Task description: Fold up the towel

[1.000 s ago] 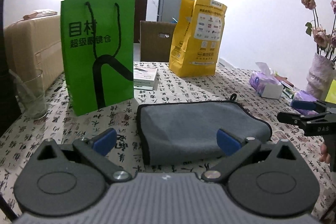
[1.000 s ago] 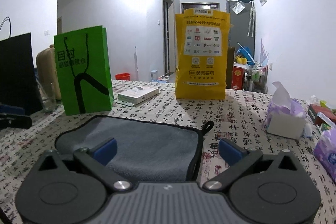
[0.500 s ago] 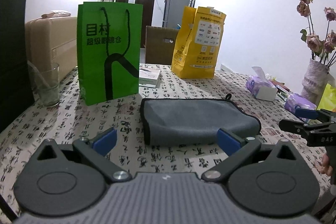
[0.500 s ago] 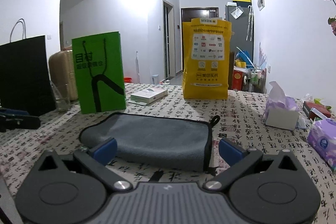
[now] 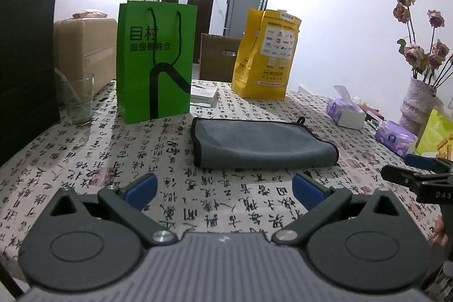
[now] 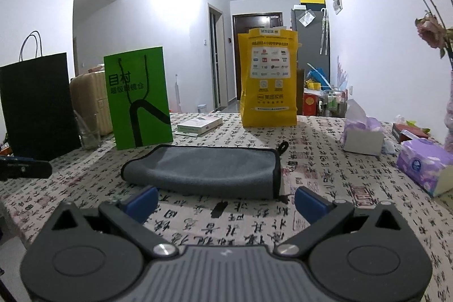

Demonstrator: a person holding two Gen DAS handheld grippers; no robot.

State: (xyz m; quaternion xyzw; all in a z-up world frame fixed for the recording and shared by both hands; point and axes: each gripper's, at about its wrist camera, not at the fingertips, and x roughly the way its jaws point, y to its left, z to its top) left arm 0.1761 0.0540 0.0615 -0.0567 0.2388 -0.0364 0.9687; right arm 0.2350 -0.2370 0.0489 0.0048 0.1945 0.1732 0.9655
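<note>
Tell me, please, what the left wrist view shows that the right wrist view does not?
Only the left wrist view shows the pale textured flower vase and the right gripper, open. Only the right wrist view shows the black paper bag's looped handles whole. Both show the folded grey towel with black edging, the green paper bag and the yellow bag.
</note>
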